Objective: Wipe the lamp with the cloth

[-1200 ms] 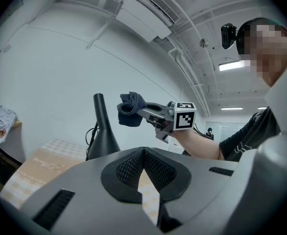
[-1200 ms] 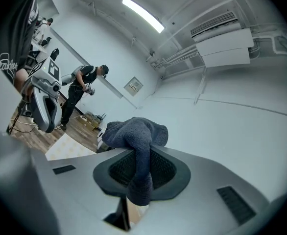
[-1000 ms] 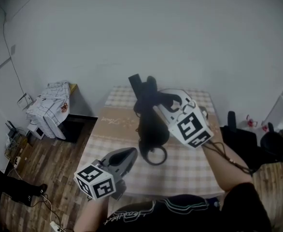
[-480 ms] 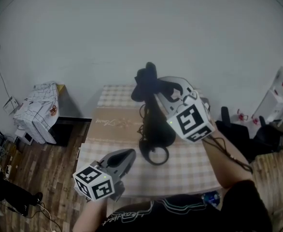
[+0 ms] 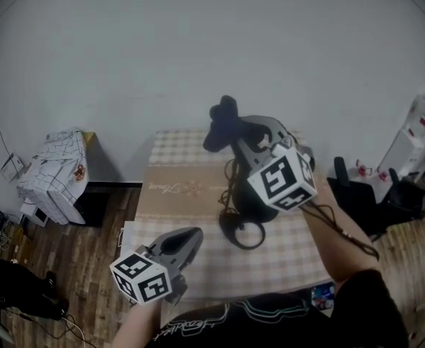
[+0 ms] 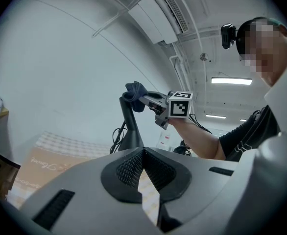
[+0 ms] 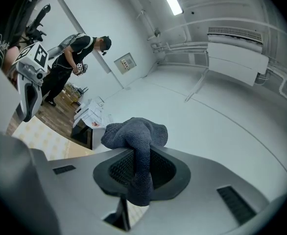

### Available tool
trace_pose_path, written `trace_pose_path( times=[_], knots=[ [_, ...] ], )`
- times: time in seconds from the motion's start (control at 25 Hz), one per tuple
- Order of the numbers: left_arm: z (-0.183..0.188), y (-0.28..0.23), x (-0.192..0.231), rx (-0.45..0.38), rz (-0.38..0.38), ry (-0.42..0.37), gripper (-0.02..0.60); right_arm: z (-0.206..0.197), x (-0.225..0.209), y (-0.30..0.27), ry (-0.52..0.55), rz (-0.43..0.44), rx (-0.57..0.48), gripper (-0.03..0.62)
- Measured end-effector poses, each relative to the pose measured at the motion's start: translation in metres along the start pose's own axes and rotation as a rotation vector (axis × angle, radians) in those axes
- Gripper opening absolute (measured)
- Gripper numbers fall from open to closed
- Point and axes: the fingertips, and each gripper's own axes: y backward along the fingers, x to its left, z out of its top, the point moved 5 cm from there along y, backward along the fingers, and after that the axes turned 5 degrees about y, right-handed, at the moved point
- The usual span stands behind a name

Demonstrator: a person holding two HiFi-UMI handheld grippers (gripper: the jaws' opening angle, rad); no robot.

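Lamp (image 6: 130, 127) stands mid-table (image 5: 285, 261), round base on the checked cover, black stem rising to the head. Right gripper (image 7: 139, 170) is up at the lamp's top, jaws clamped on the dark cloth (image 7: 136, 132), with the wad bulging out past the tips. Left gripper (image 5: 187, 239) sits low by the near table edge, jaws closed on nothing, well clear of the lamp. Change: a second ago the lamp head stuck out bare to the left of the cloth; now the cloth covers it. Reads as a wipe stroke under way across the head. Stem and base probably still to do.
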Motion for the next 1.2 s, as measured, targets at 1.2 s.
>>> trace_pose_path(
  times=[1.2],
  knots=[
    [-0.015, -0.017, 0.031, 0.078, -0.061, 0.017, -0.002, -0.042, 0.060, -0.003, 0.006, 0.008, 0.072, 0.057]
  ],
)
